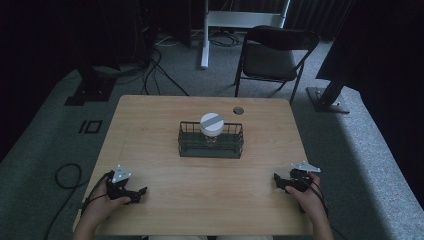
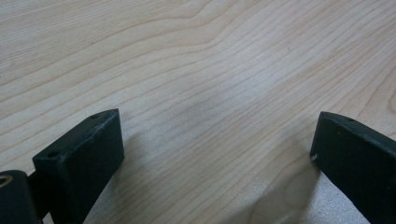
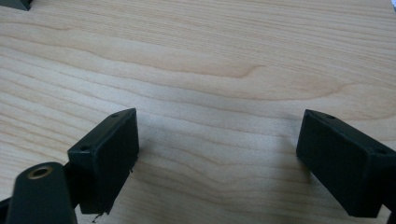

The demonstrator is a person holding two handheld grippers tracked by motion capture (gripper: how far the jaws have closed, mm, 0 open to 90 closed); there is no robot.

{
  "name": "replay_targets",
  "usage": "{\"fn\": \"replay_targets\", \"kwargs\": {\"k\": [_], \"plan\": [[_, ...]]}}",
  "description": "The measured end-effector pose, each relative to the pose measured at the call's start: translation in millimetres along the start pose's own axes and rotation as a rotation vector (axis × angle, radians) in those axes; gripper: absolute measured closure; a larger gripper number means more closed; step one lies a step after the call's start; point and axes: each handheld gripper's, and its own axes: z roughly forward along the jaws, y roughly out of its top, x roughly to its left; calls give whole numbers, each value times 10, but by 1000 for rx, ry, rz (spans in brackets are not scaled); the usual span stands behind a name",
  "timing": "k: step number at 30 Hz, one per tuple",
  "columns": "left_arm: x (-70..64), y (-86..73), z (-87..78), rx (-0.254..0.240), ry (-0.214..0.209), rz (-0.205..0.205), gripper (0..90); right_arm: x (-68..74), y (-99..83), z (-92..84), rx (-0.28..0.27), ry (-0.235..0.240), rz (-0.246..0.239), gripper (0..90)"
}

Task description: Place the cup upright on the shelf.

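A dark wire basket (image 1: 210,147) stands at the middle of the wooden table (image 1: 150,130). Inside it stands a clear jar with a white lid (image 1: 212,123). My left gripper (image 1: 140,194) rests near the table's front left, held by a hand, its jaws pointing right. My right gripper (image 1: 278,181) rests near the front right, its jaws pointing left. In the left gripper view the left gripper (image 2: 215,140) is open over bare wood. The right gripper (image 3: 217,140) is also open in the right gripper view, with nothing between its jaws.
A small round hole (image 1: 238,110) sits in the table behind the basket. A dark folding chair (image 1: 272,55) stands on the carpet beyond the table, with cables (image 1: 155,70) and stand feet (image 1: 327,97) around it.
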Motion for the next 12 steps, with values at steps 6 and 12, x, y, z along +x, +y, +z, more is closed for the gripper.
{"fn": "replay_targets", "kwargs": {"k": [6,12], "plan": [[0,0,0,0,0,0,31,-1,0,1,0,1,0,124],[0,1,0,-1,0,-1,31,-2,2,2,2,3,-3,120]]}}
